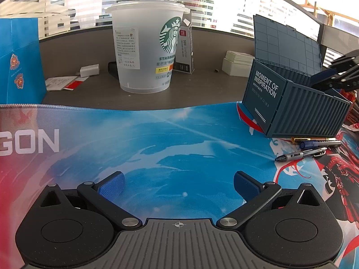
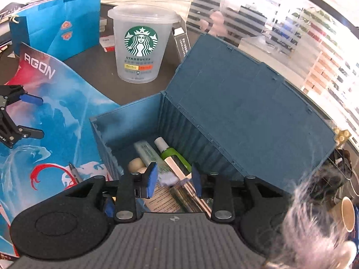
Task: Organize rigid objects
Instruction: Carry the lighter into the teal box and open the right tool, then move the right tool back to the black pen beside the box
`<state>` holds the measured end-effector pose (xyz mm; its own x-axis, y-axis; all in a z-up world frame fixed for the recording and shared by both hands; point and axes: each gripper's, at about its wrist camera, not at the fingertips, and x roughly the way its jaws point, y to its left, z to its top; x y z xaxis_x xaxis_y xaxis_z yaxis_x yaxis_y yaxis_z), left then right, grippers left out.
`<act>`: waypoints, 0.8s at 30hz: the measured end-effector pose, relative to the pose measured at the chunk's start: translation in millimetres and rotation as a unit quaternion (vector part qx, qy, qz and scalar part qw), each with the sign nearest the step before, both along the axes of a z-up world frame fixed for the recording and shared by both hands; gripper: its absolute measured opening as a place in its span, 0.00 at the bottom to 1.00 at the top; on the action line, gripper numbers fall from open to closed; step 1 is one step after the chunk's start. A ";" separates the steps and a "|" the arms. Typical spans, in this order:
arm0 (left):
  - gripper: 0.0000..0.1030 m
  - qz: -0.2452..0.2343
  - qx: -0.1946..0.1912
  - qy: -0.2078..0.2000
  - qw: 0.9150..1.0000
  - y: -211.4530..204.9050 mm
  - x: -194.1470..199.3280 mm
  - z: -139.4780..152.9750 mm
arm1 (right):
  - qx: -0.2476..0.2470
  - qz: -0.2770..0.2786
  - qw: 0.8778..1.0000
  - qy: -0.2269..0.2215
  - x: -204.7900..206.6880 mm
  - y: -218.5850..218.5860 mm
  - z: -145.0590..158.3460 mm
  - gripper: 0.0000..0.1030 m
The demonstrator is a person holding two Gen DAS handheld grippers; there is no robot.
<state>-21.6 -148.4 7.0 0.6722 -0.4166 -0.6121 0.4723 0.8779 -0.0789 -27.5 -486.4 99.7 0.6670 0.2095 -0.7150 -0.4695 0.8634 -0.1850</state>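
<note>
The blue container-style box [image 2: 224, 112] stands on the mat with its lid tipped back. In it lie a green bottle with a white cap [image 2: 170, 152], a pale green tube [image 2: 148, 152], a beige ball [image 2: 135, 163] and a slim glossy box with rose-gold edges [image 2: 186, 183]. My right gripper [image 2: 173, 180] hangs over the box's near end, open, with the slim box lying between its blue pads and a gap on the left side. My left gripper [image 1: 178, 187] hovers open over the blue mat [image 1: 157, 139], nothing between its fingers. Three pens [image 1: 314, 148] lie beside the box [image 1: 291, 105].
A clear Starbucks cup [image 1: 148, 51] stands behind the mat on the grey desk. A blue paper bag [image 1: 18, 62] is at far left, small white boxes [image 1: 237, 65] and papers at the back. A furry item [image 2: 314, 213] and a paper cup [image 2: 347, 213] sit at right.
</note>
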 end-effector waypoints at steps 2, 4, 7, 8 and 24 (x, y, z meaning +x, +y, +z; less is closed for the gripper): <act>1.00 0.000 0.000 0.000 1.000 0.1 0.0 0.0 | 0.015 0.007 1.000 -0.006 -11.5 -2.4 3.8 0.30; 1.00 0.000 0.000 0.000 1.000 0.1 0.1 0.1 | 0.036 0.015 0.999 -0.014 -23.9 -4.6 6.7 0.34; 1.00 0.000 0.000 0.000 1.000 0.1 0.1 0.1 | 0.082 0.040 0.996 -0.015 -47.8 -5.8 6.4 0.42; 1.00 0.000 0.000 0.000 1.000 0.2 0.2 0.1 | 0.096 0.060 0.993 -0.015 -57.8 -5.4 3.9 0.51; 1.00 0.000 0.001 0.000 1.000 0.3 0.4 0.1 | 0.122 0.118 0.985 0.023 -77.0 19.8 -58.7 0.70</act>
